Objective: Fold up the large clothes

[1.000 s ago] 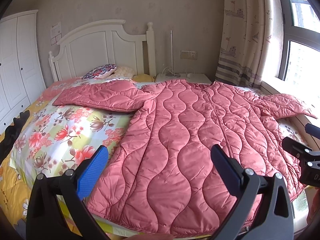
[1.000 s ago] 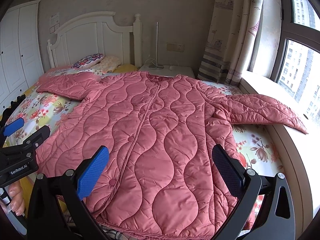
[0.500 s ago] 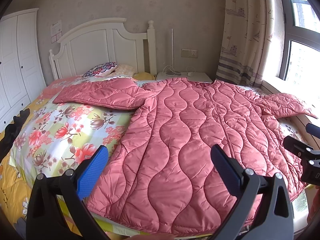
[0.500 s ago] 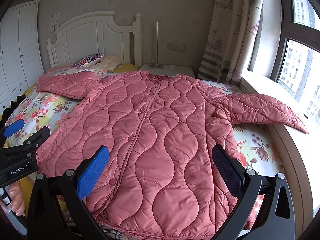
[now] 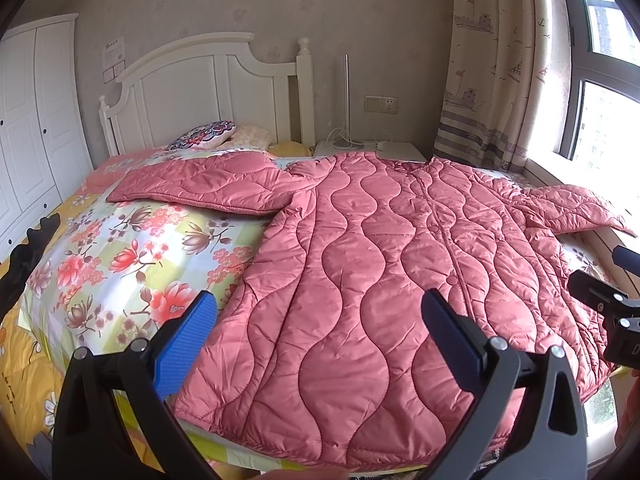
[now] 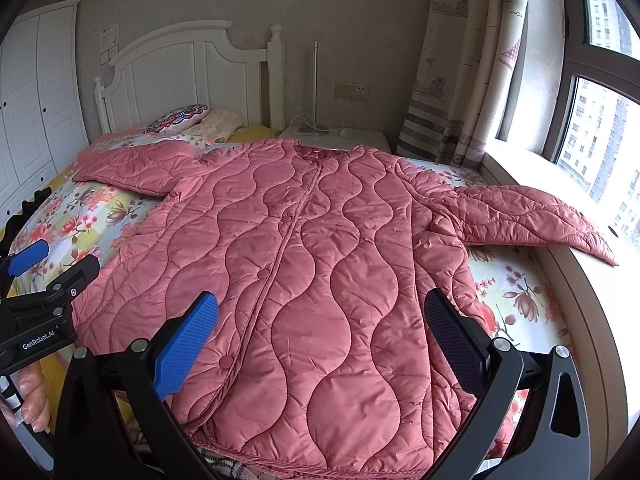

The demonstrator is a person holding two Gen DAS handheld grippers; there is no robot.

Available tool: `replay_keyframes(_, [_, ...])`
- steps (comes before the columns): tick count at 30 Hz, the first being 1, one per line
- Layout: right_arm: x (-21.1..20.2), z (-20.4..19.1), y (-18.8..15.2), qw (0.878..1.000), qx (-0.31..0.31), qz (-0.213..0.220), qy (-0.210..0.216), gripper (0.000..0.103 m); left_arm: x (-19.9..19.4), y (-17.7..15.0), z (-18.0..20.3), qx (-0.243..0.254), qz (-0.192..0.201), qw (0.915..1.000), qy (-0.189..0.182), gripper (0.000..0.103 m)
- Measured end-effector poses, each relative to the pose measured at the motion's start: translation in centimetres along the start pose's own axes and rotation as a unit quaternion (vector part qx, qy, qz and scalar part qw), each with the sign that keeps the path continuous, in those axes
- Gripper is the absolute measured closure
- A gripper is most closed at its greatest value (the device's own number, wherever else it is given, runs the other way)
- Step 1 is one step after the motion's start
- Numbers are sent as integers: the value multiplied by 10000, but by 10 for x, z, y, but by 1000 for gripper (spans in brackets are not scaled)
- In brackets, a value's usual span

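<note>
Wardrobe (image 5: pixel 28 120) doors stood at the far left, with a white headboard (image 5: pixel 192 92) beside them at the far end of the bed (image 5: pixel 120 256). Pillows (image 6: pixel 180 118) lay just under the headboard. On the bed's floral cover a pink quilted coat (image 6: pixel 304 264) lay spread flat, front up, snaps closed down its middle, collar toward the far end and hem at the near edge. Its left sleeve (image 5: pixel 200 184) stretched flat across the cover toward the left; its right sleeve (image 6: pixel 532 216) reached out over the windowsill (image 6: pixel 580 280) at the right. The left gripper (image 5: pixel 320 340) hung above the coat's near left hem, fingers (image 5: pixel 188 340) spread wide and holding nothing. The right gripper (image 6: pixel 320 340) hung above the near hem right of the snap line, fingers (image 6: pixel 452 336) likewise wide apart and empty. A nightstand (image 6: pixel 344 136) sat at the far end between the headboard and a curtain (image 6: pixel 452 80), with the window (image 6: pixel 600 128) at the far right.
</note>
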State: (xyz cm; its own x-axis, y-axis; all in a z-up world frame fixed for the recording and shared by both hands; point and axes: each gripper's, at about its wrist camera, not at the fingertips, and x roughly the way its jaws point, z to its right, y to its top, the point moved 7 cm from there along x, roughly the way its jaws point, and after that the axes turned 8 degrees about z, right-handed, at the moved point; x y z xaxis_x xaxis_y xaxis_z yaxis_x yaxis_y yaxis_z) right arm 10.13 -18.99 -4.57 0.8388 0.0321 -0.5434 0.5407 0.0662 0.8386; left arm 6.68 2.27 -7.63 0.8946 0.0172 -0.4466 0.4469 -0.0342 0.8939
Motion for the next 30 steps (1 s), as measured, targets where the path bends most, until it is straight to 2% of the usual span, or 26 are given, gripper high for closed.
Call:
replay_keyframes(14, [1, -1, -1, 10000, 11, -17, 3, 4, 2, -3, 0, 7, -30, 10000, -11, 2])
replay_keyframes(20, [7, 1, -6, 9999, 22, -96, -39, 4, 22, -5, 13, 206, -167, 9996, 15, 2])
replay_keyframes(26, [32, 17, -7, 9997, 87, -147, -190, 4, 81, -1, 40, 506, -578, 9969, -171, 2])
replay_keyframes(28, [47, 34, -4, 9993, 220, -122, -278, 4, 114, 6, 50, 553, -863, 9943, -307, 2])
replay_keyframes(30, [64, 64, 1, 9972, 619, -121, -391, 4, 146, 13, 54, 562, -1072, 9919, -379, 2])
